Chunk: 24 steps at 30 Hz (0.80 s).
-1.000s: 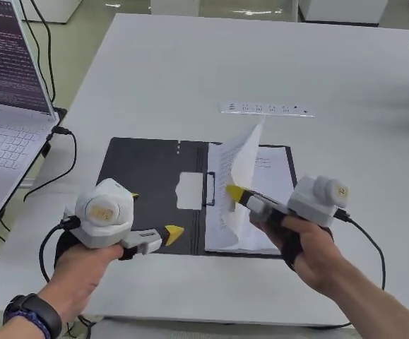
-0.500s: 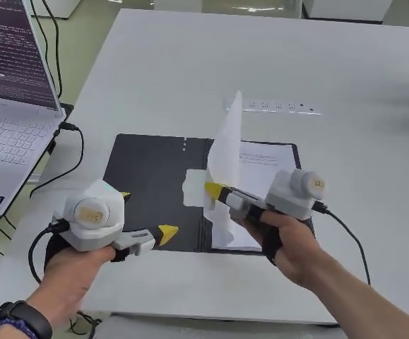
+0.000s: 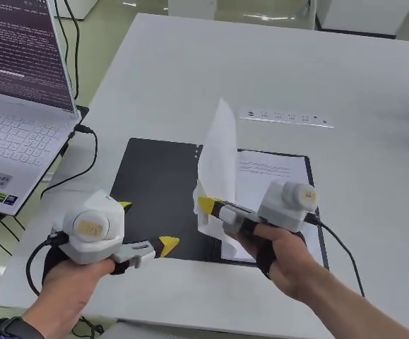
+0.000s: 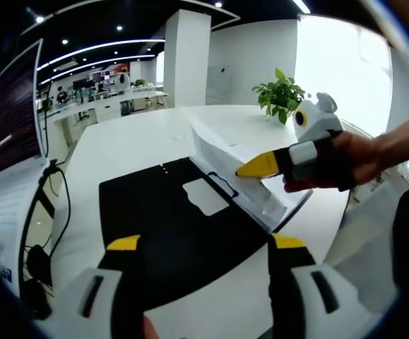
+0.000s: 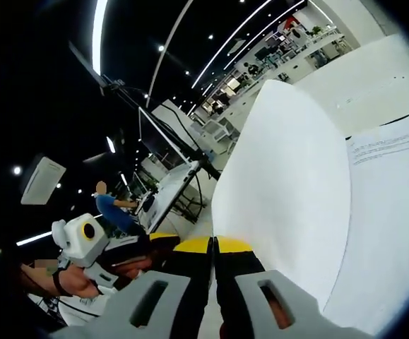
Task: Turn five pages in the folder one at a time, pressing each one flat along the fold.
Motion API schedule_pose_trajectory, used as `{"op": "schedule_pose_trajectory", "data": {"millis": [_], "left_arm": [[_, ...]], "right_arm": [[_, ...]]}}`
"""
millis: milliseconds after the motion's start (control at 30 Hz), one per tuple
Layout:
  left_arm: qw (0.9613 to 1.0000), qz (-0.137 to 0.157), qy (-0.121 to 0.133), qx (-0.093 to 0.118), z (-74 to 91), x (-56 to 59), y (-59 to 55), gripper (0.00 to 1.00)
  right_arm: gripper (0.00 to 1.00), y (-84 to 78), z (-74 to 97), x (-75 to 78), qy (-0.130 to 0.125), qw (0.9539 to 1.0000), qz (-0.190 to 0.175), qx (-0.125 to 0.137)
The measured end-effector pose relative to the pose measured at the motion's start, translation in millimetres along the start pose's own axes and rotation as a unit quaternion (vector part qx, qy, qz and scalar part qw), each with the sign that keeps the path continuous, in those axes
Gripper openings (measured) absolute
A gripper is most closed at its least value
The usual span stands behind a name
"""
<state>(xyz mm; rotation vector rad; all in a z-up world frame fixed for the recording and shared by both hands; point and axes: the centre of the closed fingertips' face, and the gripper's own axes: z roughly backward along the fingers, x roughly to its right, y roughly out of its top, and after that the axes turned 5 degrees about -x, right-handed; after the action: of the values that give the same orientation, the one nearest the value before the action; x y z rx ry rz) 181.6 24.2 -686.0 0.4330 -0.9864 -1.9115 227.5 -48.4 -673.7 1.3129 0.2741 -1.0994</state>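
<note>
- Fingers (image 5: 192,246) of your right gripper (image 3: 205,205) are clenched on the lifted page (image 3: 217,159) near its lower edge, just over the folder's fold. Those of your left gripper (image 3: 146,225) stand apart with nothing between them.
- Your table (image 3: 190,70) carries the folder (image 3: 155,180), which lies open and flat, its fold running straight away from you.
- On the folder's left side the black cover is bare. That is where the page has to land, so it lies across the fold, to the left of your right fingers.
- On the folder's right side rests the paper stack (image 3: 278,176), printed side up, held at the fold by a clip (image 4: 222,185).
- Over the fold the page stands nearly upright, almost edge-on to you, its top leaning slightly toward the bare cover. By my reading it is about halfway through its swing.
- Your right hand (image 3: 282,254) reaches in over the folder's near right corner, with the gripper pointing left at the fold.
- Your left hand (image 3: 70,272) sits off the folder's near left corner, its gripper pointing right along the near edge. It is the closer one to the bare cover, so it looks better placed to press along the fold once the page is down.
</note>
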Motion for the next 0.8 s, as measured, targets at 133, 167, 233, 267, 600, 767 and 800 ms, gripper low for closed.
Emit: {"op": "schedule_pose_trajectory", "data": {"millis": [133,167,233,267,600,767,800], "left_arm": [[0.9999,0.012,0.005,0.001,3.2,-6.8,-3.7,0.7],[0.9999,0.012,0.006,0.001,3.9,-7.9,-4.5,0.7],[0.9999,0.014,0.008,0.002,5.9,-10.2,-5.9,0.7],[0.9999,0.015,0.009,0.002,6.4,-11.1,-6.4,0.7],[0.9994,0.031,0.015,0.007,13.7,-17.1,-11.3,0.69],[0.9989,0.039,0.023,0.01,19.4,-23.7,-14.8,0.69],[0.9988,0.041,0.024,0.01,19.8,-25.5,-15.6,0.69]], "right_arm": [[0.0,-2.4,-8.7,-3.7,0.005,1.0,0.002,-0.006],[0.0,-3.5,-11.6,-4.4,0.005,1.0,0.001,-0.008],[0.0,-5.4,-15.7,-6.5,0.006,0.9999,0.0,-0.011],[0.0,-7.0,-18.0,-6.4,0.007,0.9999,-0.001,-0.013],[0.0,-26.0,-39.2,-6.7,0.004,0.9991,-0.002,-0.043],[0.0,-34.9,-49.2,6.4,-0.019,0.9978,-0.006,-0.063],[0.0,-35.5,-50.4,6.7,-0.019,0.9979,-0.008,-0.062]]}}
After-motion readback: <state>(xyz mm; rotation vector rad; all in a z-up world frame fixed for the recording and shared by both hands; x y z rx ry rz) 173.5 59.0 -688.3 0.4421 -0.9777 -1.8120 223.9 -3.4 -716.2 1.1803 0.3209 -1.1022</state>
